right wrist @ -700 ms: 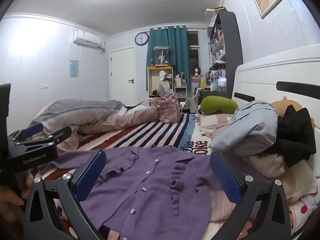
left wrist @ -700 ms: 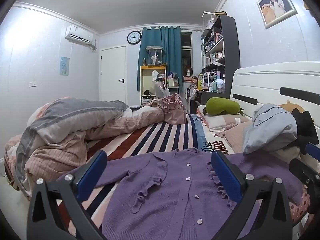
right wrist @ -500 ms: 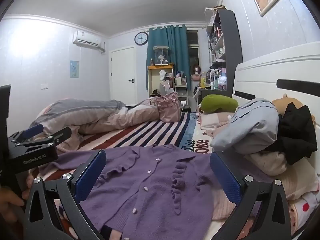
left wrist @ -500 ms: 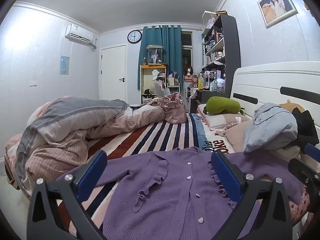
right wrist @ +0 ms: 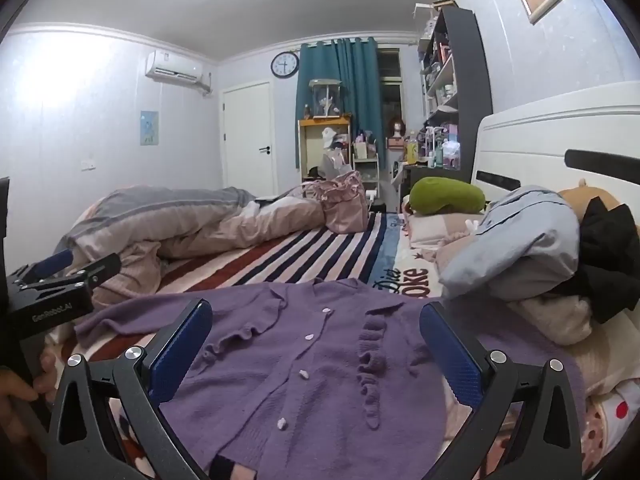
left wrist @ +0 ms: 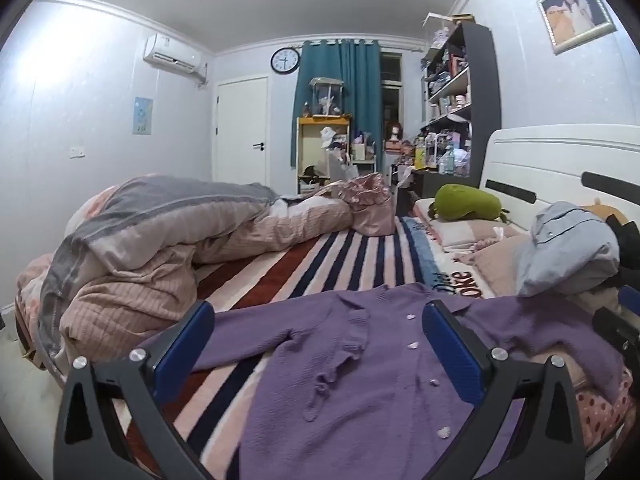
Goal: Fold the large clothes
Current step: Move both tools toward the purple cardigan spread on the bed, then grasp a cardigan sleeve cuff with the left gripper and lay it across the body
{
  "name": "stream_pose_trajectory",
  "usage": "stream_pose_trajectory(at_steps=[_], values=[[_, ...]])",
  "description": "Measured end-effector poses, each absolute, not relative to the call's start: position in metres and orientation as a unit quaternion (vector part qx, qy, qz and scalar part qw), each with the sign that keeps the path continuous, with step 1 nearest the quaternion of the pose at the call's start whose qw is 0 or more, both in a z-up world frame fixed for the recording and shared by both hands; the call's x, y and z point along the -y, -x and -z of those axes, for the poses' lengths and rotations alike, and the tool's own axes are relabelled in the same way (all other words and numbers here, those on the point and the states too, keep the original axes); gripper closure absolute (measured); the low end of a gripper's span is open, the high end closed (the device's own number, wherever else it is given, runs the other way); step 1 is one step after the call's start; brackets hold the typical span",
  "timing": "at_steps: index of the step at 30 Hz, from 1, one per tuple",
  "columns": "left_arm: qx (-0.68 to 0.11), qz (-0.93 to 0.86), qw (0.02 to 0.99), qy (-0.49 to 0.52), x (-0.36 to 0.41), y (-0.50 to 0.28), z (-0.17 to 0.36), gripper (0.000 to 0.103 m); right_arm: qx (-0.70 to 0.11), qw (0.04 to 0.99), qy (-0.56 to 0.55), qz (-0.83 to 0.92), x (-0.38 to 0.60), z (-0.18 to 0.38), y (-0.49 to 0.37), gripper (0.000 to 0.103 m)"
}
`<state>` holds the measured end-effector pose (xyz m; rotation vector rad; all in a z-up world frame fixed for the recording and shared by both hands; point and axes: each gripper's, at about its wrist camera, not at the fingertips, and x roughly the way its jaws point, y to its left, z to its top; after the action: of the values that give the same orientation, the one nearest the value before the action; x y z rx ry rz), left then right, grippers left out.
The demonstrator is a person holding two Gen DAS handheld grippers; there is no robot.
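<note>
Cardigan point(left wrist: 360, 392), purple and knitted, lies spread flat and face up on the striped bed point(left wrist: 320, 264) in the left wrist view, buttons running up its middle and a ruffle down each side of the placket. The left gripper point(left wrist: 316, 344) hovers just above it with its blue-padded fingers point(left wrist: 182, 346) spread wide and nothing between them. The garment's middle fills the gap between the fingers, one sleeve reaches out toward the left finger, and the other sleeve runs right past the other finger. Behind the left sleeve sits a bunched pink and grey duvet point(left wrist: 160, 240). To the right, a heap of grey-blue clothing point(left wrist: 568, 252) rests by the white headboard point(left wrist: 560, 160), with a green plush pillow point(left wrist: 468, 202) further back.

Over to the right wrist view: the same cardigan point(right wrist: 320, 368) sits directly under the right gripper point(right wrist: 316, 344), which is also spread wide and holding nothing. The button line falls left of centre between its fingers point(right wrist: 450, 356), the right-hand ruffle nearer the right finger, and the collar points away toward the stripes. At the left edge the left gripper point(right wrist: 60, 272) shows from the side, near the left sleeve, with the person's hand point(right wrist: 24, 384) below it. The clothing heap point(right wrist: 528, 240) lies just beyond the right sleeve.
</note>
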<state>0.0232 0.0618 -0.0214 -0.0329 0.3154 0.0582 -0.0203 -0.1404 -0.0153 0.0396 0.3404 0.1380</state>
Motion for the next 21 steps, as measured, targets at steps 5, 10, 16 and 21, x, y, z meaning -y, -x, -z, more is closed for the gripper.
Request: stream_pose_trajectory(at_steps=[5,10,16,21], values=[[-0.171,-0.049,0.983,0.039,-0.101,-0.036,0.038,0.000,-0.175,0.982,-0.016,-0.069,0.122,0.019,0.004,0.000],[-0.180,-0.070,0.979,0.060,-0.152,-0.053,0.056,0.000,-0.182,0.981,-0.008,-0.065,0.111,0.024,-0.013,0.000],[-0.217,-0.128,0.965,0.076,-0.217,-0.076,0.090,0.001,-0.212,0.975,-0.008,-0.062,0.108,0.047,-0.042,0.000],[-0.256,-0.172,0.947,0.092,-0.272,-0.090,0.127,0.002,-0.247,0.967,-0.016,-0.060,0.110,0.083,-0.067,0.000]])
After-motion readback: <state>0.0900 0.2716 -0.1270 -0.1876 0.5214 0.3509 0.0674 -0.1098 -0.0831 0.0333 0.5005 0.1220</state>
